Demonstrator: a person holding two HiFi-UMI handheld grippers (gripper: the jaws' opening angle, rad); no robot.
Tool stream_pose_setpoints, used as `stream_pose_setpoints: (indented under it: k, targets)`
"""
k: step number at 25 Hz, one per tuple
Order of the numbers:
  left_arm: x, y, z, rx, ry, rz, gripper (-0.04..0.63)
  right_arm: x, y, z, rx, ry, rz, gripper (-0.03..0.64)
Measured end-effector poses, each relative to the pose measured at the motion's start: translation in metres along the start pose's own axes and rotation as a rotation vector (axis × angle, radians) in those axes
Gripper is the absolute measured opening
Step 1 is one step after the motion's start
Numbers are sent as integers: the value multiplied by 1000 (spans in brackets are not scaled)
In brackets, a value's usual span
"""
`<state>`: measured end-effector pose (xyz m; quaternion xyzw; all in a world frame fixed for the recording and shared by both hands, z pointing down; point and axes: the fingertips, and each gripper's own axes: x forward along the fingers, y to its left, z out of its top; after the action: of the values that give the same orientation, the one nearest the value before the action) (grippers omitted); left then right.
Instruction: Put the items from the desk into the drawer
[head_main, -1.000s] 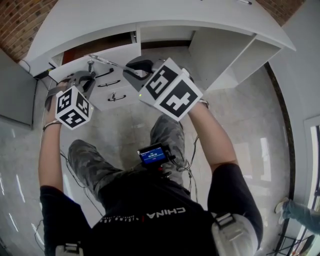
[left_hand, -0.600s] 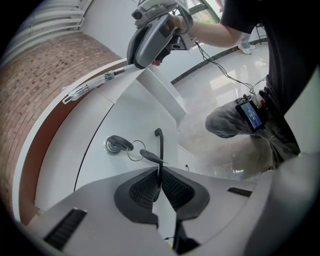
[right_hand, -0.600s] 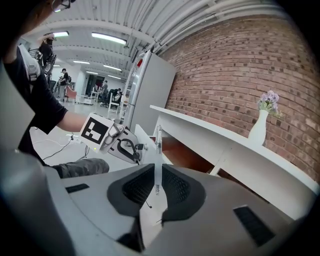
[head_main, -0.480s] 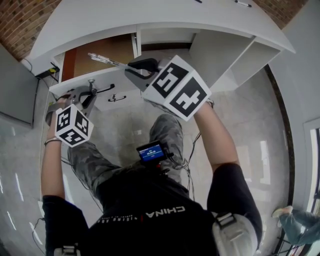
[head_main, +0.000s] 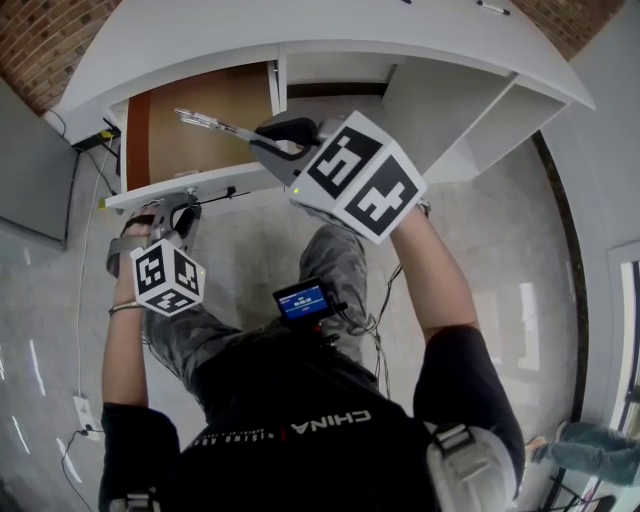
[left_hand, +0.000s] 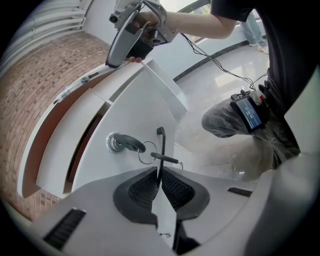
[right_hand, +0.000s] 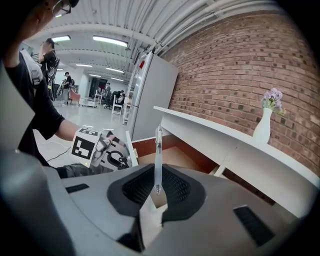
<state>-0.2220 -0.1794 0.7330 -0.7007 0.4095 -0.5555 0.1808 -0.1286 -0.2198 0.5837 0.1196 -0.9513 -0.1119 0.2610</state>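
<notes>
The top drawer (head_main: 205, 118) of the white desk stands pulled out, its brown bottom bare. My left gripper (head_main: 181, 203) is shut on the drawer's black handle (left_hand: 161, 146), just beside a key (left_hand: 123, 142) in the lock. My right gripper (head_main: 266, 136) hovers above the open drawer, shut on a clear pen (head_main: 213, 123). In the right gripper view the pen (right_hand: 158, 161) stands upright between the pads of the right gripper (right_hand: 158, 188), with the drawer (right_hand: 172, 159) behind it. The left gripper view shows the left gripper (left_hand: 160, 181) and the pen (left_hand: 81, 82) high up.
The white desk top (head_main: 300, 35) runs across the back, with an open knee-space panel (head_main: 445, 105) at right. A vase of flowers (right_hand: 267, 118) stands on the desk against the brick wall. A tall grey cabinet (right_hand: 150, 100) stands left of the desk. My knees (head_main: 335, 262) are under the drawer front.
The left gripper has drawn the drawer out toward me, baring its brown bottom. The right gripper still holds the pen, now over the open drawer.
</notes>
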Motion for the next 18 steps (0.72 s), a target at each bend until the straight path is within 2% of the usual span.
stream_pose_setpoints:
  k: [11, 18]
  targets:
    - [11, -24, -8, -2, 8, 93, 29, 17, 11, -22, 25, 43, 30, 54]
    - [13, -25, -8, -6, -25, 114, 32, 27, 20, -28, 20, 72, 66, 54]
